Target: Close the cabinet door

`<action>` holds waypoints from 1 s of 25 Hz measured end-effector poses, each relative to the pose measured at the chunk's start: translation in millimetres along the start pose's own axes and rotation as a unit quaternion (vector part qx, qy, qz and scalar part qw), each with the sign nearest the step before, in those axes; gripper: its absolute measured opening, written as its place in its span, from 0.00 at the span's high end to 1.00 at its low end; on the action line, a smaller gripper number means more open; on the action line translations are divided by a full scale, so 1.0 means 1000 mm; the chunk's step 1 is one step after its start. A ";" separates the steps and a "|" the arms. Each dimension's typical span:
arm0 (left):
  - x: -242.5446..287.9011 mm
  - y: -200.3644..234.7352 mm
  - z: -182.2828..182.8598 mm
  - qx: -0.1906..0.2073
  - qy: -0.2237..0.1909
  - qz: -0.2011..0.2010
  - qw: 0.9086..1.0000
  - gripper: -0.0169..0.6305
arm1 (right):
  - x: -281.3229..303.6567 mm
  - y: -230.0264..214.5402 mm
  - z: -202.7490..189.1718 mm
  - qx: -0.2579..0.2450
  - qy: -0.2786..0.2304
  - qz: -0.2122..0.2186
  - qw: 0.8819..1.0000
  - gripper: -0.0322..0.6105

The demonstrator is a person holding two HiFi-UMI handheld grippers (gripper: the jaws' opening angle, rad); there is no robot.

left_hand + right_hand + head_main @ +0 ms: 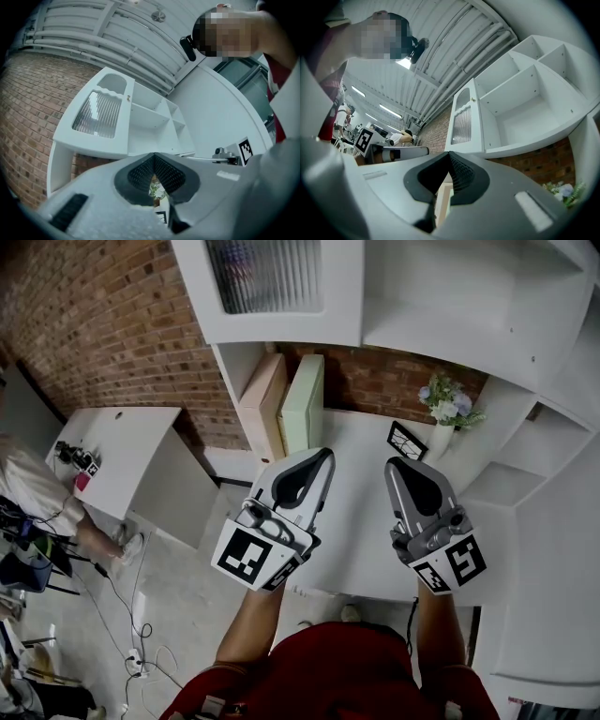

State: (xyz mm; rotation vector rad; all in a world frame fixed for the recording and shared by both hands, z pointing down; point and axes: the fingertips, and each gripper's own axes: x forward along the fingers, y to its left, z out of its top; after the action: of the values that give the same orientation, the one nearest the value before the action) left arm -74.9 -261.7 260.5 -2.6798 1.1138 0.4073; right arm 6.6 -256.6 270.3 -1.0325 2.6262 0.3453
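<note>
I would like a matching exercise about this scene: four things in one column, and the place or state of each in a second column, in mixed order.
Things:
1. cabinet door
2. flowers
3. green panel
4. left gripper

Places or states:
A. in a white vase
B. jaws together, nothing held
C. swung open
D. upright beside a pink panel

Pairs: 1-C, 2-A, 3-D, 4-B

The left gripper (153, 157) has its 2 jaws closed tip to tip, nothing held, with a sprig of flowers (156, 189) visible through the slit below the tips. Beyond stands a white cabinet (154, 117) with bare shelves, its ribbed-glass door (96, 122) swung open toward the brick wall (28, 108). The right gripper (232, 154) shows at right.
</note>
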 end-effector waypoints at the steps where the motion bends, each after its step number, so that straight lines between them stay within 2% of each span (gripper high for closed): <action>1: -0.003 0.000 -0.001 -0.001 -0.001 0.002 1.000 0.97 | -0.001 0.002 -0.001 -0.001 0.000 0.000 1.000 0.93; 6: -0.012 -0.002 -0.008 0.001 0.007 0.001 1.000 0.97 | -0.005 0.008 -0.008 -0.002 0.003 -0.002 1.000 0.93; 13: -0.012 -0.011 0.001 -0.003 -0.012 -0.013 1.000 0.97 | -0.008 0.014 -0.010 -0.004 0.002 -0.003 1.000 0.93; 18: -0.014 -0.008 -0.005 0.005 0.006 -0.004 1.000 0.97 | -0.008 0.015 -0.009 -0.005 0.003 -0.001 1.000 0.93; 25: -0.014 -0.011 -0.003 0.005 0.003 -0.004 1.000 0.97 | -0.011 0.018 -0.009 -0.003 0.002 0.004 1.000 0.93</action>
State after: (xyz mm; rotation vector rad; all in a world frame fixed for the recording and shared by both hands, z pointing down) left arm -76.0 -246.3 269.0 -2.6778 1.1038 0.3911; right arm -0.3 -239.7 284.8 -1.0268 2.6349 0.3544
